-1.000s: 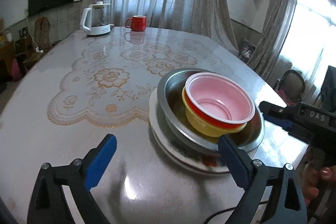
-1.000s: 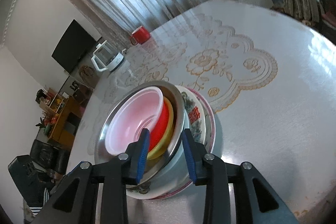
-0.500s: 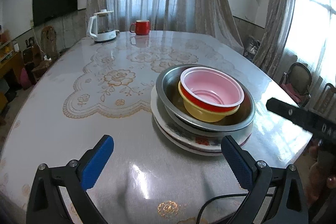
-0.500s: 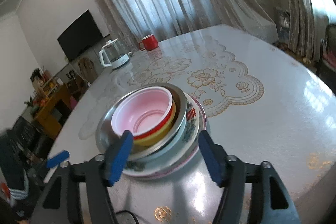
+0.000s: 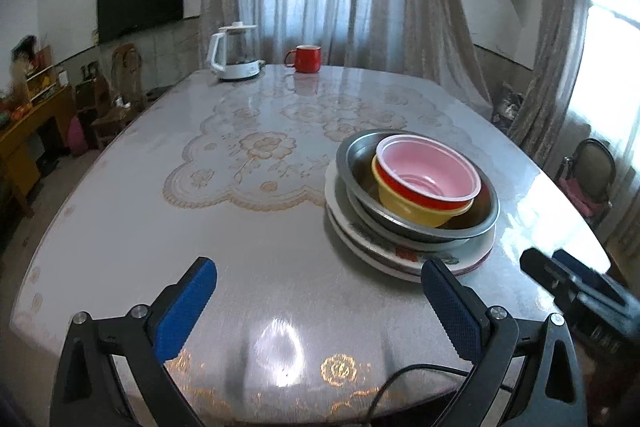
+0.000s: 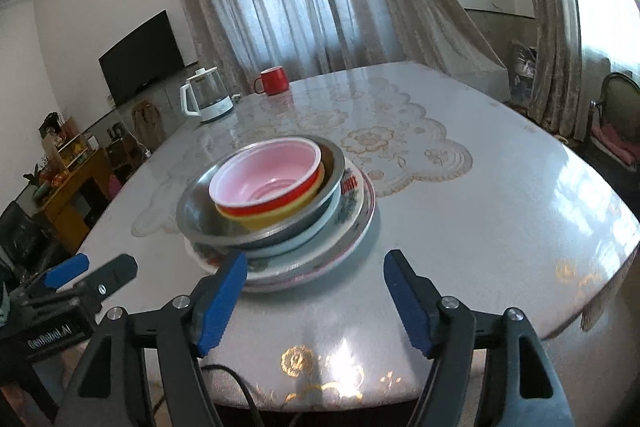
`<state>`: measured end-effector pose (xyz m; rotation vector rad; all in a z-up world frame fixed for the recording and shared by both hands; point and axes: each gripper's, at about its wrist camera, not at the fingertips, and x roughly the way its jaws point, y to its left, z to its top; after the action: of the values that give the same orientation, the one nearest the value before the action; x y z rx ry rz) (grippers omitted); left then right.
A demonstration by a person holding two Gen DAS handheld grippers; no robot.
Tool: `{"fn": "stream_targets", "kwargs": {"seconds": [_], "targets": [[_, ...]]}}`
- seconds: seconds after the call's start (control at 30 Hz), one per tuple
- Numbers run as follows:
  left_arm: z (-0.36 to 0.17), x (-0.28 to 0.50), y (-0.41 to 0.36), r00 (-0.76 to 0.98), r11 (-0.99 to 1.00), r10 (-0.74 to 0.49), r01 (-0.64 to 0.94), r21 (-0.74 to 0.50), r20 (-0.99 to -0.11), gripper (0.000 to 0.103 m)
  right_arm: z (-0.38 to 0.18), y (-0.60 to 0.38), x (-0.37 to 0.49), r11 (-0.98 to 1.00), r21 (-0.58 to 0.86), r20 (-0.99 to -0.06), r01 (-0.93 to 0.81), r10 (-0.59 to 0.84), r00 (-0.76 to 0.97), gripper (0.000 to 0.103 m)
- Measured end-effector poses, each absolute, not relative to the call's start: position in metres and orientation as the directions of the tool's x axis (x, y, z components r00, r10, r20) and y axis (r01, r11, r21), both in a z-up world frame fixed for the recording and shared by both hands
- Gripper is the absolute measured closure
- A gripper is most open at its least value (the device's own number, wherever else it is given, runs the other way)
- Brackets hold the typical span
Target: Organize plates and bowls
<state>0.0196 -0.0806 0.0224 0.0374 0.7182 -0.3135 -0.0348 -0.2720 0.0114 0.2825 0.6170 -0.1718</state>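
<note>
Stacking looks finished, judged from how things lie now; from left to right across the counter (image 5: 120, 211): a white kettle (image 5: 234, 53) and a red mug (image 5: 305, 58) stand at the far edge, well apart from the work, and the task's pile sits toward the right near side; plates (image 5: 404, 255) lie flat at the bottom, a metal bowl (image 5: 420, 223) rests on them, and a yellow bowl (image 5: 416, 205) sits inside it with a red bowl with a pink inside (image 5: 428, 173) nested on top.

Every piece sits mouth up; being round, none has a long axis to speak of, though the nested bowls sit off-centre, toward the metal bowl's far right wall in the left view.

Left gripper (image 5: 320, 301) hangs over bare counter on the near side of the pile, jaws spread wide and holding nothing; right gripper (image 6: 316, 295) hovers just short of the plates' near rim, jaws likewise spread and empty.

My reading is that no piece is left loose, so the next move calls only for a check; centring the inner bowls would need a light pinch on one rim, without dragging the metal bowl.
</note>
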Motion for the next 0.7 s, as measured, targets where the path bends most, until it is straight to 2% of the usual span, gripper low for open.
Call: {"fn": "stream_targets", "kwargs": {"seconds": [0.4, 0.7], "targets": [[0.026, 0.004, -0.083, 0.740, 0.963, -0.207, 0.269, 0.000, -0.641, 0.000, 0.013, -0.255, -0.042, 0.961, 0.171, -0.574, 0.216, -0.081, 0.814, 0.031], [0.022, 0.005, -0.083, 0.721, 0.962, -0.207, 0.272, -0.004, -0.662, 0.000, 0.009, -0.251, -0.041, 0.964, 0.173, -0.591, 0.202, -0.063, 0.804, 0.031]]}}
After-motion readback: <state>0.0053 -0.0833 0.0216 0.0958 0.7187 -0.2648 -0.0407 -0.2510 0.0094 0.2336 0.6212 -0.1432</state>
